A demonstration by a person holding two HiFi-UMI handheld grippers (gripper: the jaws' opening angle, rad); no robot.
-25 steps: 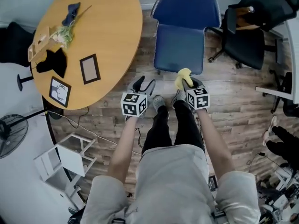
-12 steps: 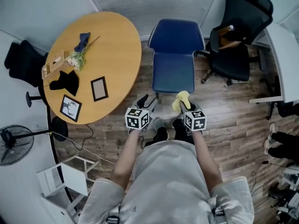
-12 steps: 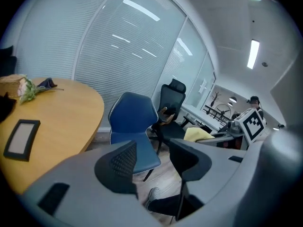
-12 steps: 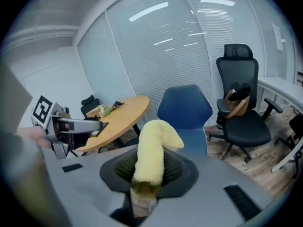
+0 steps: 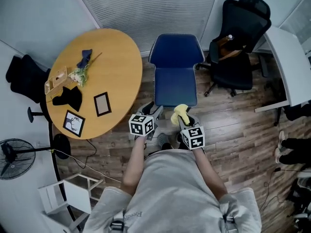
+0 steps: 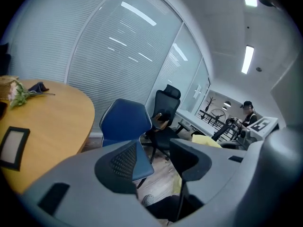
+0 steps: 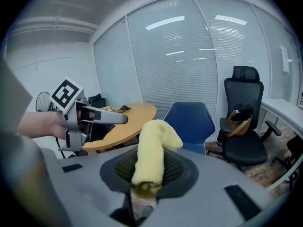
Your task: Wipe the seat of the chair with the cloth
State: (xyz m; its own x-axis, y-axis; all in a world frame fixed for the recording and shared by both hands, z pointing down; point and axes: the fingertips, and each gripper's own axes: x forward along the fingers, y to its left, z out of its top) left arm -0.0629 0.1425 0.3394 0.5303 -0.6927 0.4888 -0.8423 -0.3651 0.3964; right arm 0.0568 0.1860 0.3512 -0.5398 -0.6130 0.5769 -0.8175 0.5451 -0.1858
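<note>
Head view: wiping has not yet begun, as far as can be judged; nothing touches the seat of the blue chair (image 5: 175,84). The yellow cloth (image 5: 181,111) sits just short of the chair's front edge, clamped in the right tongs (image 5: 184,120). The left tongs (image 5: 148,111), also near that edge, stand apart and empty.

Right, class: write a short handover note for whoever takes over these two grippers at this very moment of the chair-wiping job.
Left gripper: open, nothing in it, held beside the right one.
Right gripper: shut on the yellow cloth, which stands up out of it.
Blue chair: straight ahead; the cloth is in the air short of the seat, not touching it.
Done: the cloth is in the gripper. Whether the seat has had any wipe cannot be told.
Left: probably lower the cloth onto the seat and wipe across it.
</note>
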